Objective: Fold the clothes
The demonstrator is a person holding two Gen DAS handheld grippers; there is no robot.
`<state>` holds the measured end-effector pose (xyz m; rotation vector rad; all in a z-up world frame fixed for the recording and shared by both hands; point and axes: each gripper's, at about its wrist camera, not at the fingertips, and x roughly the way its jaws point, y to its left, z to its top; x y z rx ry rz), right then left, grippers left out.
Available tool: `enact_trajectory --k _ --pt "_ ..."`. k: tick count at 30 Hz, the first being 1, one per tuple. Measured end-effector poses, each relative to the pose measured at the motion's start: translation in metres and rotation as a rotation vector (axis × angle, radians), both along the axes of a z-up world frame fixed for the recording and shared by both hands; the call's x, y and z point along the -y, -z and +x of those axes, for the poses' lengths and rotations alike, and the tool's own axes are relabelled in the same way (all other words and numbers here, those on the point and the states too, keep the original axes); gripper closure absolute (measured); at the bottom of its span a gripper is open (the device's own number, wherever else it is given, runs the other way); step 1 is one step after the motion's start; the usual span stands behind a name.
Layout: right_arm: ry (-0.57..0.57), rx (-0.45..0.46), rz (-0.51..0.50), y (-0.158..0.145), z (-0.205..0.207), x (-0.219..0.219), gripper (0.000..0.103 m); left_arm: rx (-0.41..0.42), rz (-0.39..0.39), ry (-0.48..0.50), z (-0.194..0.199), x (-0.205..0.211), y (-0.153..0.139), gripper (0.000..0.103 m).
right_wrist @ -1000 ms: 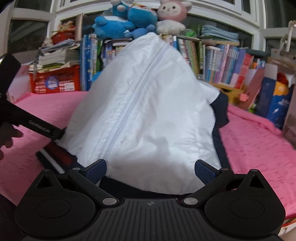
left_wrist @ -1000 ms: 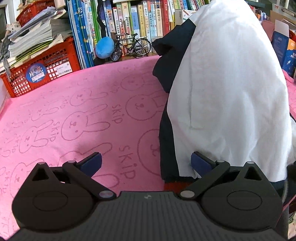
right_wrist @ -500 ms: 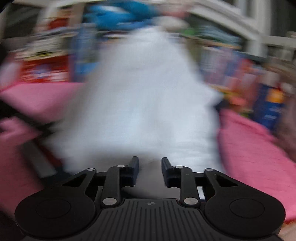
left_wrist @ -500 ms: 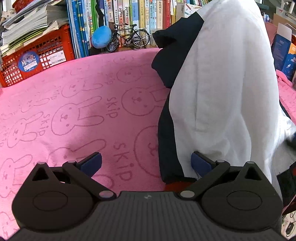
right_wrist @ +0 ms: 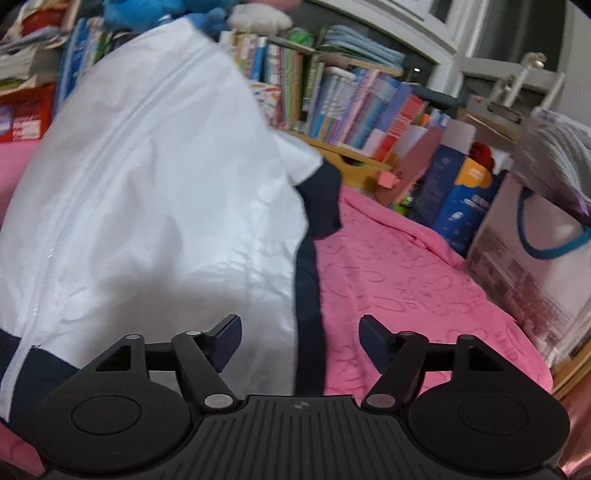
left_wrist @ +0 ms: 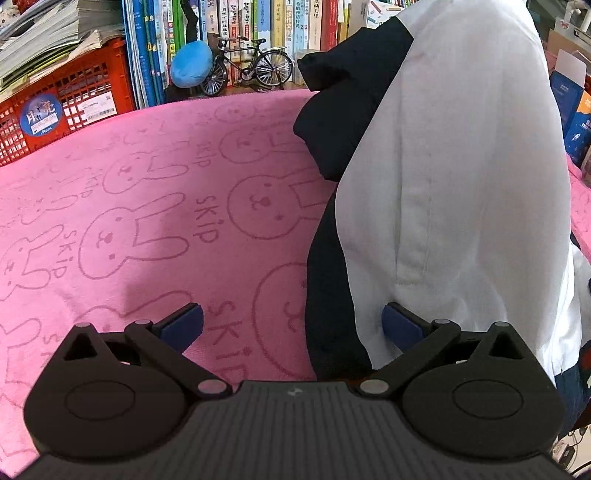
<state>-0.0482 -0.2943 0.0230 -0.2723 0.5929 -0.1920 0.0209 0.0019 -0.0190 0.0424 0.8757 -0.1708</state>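
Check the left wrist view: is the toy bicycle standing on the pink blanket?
No, the toy bicycle stands on the shelf ledge before the books, beyond the pink blanket.

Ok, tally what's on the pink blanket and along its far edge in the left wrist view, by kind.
White and navy garment: 1
Red crate: 1
Model bicycle: 1
Blue plush ball: 1
Total: 4
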Motion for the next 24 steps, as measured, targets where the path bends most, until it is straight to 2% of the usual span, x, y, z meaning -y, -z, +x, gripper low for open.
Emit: enact_trajectory --k 2,13,24 --pt "-0.032 -0.004 -0.011 0.002 0.000 -0.006 0.024 0.001 -0.002 0.001 0.000 0.000 0.000 0.000" --pt "-0.072 -0.032 -0.011 0.009 0.005 -0.016 0.018 0.023 -0.007 0.025 -0.001 0.003 0.001 0.000" --pt "-0.082 -0.050 0.014 0.011 0.008 -0.017 0.018 0.031 -0.020 0.050 -0.006 0.002 -0.007 0.000"
